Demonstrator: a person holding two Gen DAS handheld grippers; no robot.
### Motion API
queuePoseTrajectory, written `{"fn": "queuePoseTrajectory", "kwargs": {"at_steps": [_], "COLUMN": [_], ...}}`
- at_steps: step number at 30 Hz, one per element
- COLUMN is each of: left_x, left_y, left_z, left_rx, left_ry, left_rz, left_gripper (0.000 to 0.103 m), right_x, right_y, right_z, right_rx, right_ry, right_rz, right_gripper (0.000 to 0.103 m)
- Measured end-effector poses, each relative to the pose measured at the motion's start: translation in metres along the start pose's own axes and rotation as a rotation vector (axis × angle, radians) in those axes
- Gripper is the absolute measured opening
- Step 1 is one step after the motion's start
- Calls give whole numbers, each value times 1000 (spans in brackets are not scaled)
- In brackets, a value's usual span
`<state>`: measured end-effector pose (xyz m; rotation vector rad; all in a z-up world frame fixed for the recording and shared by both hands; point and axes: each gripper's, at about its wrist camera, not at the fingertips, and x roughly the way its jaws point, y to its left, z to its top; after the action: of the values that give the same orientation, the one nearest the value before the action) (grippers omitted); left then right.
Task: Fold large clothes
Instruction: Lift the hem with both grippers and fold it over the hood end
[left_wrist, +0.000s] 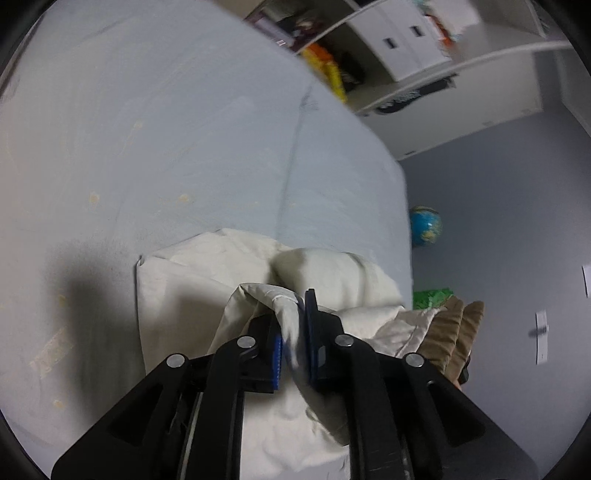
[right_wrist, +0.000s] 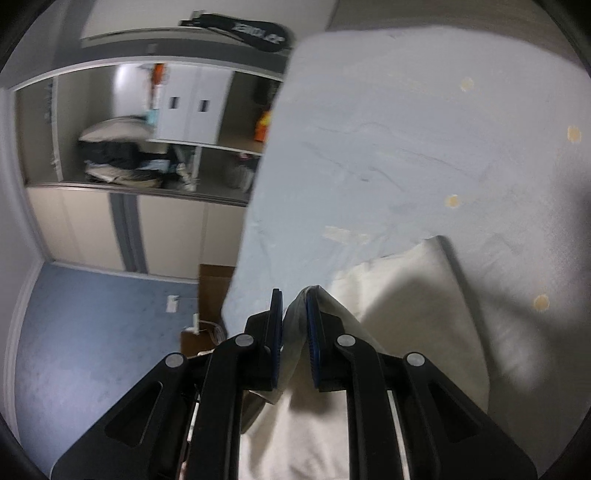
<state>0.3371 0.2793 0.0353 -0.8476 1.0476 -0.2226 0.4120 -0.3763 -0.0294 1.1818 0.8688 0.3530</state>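
Note:
A cream-white garment (left_wrist: 207, 269) lies partly folded on the pale blue bed sheet (left_wrist: 166, 129), near the bed's edge. My left gripper (left_wrist: 293, 325) is shut on a bunched edge of the garment and holds it just above the rest of the cloth. In the right wrist view the same garment (right_wrist: 406, 295) spreads to the right of my right gripper (right_wrist: 294, 325), which is shut on another fold of its edge. The cloth hangs down between both pairs of jaws and hides the blue pads in part.
The bed sheet (right_wrist: 406, 129) fills most of both views. Its edge drops to a blue-grey floor (right_wrist: 92, 332). A globe (left_wrist: 424, 225), a green item (left_wrist: 432, 299) and brown cloth (left_wrist: 450, 332) lie beside the bed. An open closet with shelves (right_wrist: 147, 129) stands beyond.

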Motion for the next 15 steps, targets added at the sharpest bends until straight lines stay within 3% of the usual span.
{"fn": "queuePoseTrajectory", "kwargs": {"at_steps": [3,6,11,12,13,15], "left_x": [16,18,-5,-12,-17,-36], "left_y": [18,27,44,44,42,35], "left_z": [0,-1,-7,-8,-9,-12], "left_rx": [-47,-86,-169,-175,-172,-142], "left_ry": [17,17,5,-5,-16,-84], "left_rz": [5,-19,-164,-197,-221,-219], "left_gripper": [15,17,32,41,65,94], "right_x": [13,8,-17,-22,-27,-32], "right_y": [-17,-30,-23,-19,-11,7], "right_z": [2,6,5,3,0,-9], "right_rx": [30,74,20,2,-30,-103], "right_ry": [14,-29,-29,-30,-26,-2], "right_rz": [-46,-81,-76,-68,-59,-53], "right_gripper": [11,11,12,12,12,12]}}
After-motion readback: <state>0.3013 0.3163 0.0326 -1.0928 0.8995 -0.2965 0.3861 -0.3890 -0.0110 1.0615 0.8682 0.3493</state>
